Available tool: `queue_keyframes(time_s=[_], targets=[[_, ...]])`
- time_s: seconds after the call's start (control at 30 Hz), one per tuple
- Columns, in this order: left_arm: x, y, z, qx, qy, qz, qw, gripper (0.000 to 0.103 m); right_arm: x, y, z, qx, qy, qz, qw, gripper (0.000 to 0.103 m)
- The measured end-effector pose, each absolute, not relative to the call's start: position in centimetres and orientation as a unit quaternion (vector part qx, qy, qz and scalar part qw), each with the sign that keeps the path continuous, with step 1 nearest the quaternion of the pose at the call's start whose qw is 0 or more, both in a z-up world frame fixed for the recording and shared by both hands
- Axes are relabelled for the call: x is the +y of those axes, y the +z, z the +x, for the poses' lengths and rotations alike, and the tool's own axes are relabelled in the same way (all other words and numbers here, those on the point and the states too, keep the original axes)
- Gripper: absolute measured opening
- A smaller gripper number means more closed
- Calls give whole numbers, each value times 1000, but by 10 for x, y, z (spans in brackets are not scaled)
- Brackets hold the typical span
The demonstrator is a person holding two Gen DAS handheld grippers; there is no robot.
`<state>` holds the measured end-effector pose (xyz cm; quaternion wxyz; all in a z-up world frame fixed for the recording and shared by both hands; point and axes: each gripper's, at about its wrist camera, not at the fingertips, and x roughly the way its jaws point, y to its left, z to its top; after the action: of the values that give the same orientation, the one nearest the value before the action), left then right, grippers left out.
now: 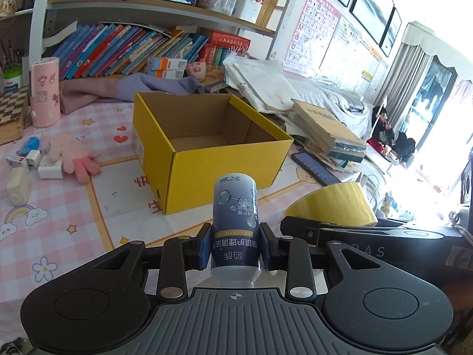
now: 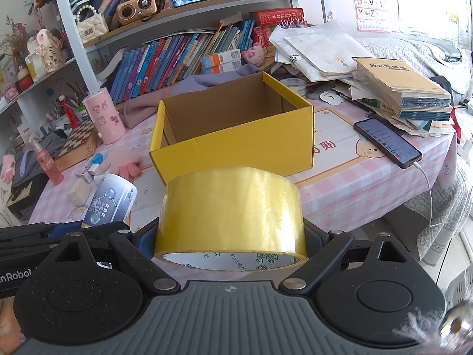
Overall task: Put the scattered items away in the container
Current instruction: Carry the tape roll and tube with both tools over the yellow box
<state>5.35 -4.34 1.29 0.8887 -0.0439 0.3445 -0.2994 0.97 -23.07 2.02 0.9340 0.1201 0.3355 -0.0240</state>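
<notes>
With my left gripper clamping the bottle and right gripper clamping the tape roll just short of the yellow box, both could collide entering together.

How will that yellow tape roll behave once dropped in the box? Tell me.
The tape roll is round with a hollow core, so it probably rolls if it lands on its curved side. Its glossy surface looks slippery. It seems rigid between the right gripper jaws, and the yellow box walls should stop it.

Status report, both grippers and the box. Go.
Left gripper shut on blue bottle. Right gripper shut on yellow tape roll. Yellow box ahead, open, looks empty. Path unobstructed.
</notes>
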Motion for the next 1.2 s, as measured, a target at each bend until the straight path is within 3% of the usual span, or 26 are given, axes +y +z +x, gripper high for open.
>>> queue_keyframes(time_s=[1.2], targets=[[-83,25,117,324,-272,-47,905,31,-269,33,94,318,1,100,943,91]])
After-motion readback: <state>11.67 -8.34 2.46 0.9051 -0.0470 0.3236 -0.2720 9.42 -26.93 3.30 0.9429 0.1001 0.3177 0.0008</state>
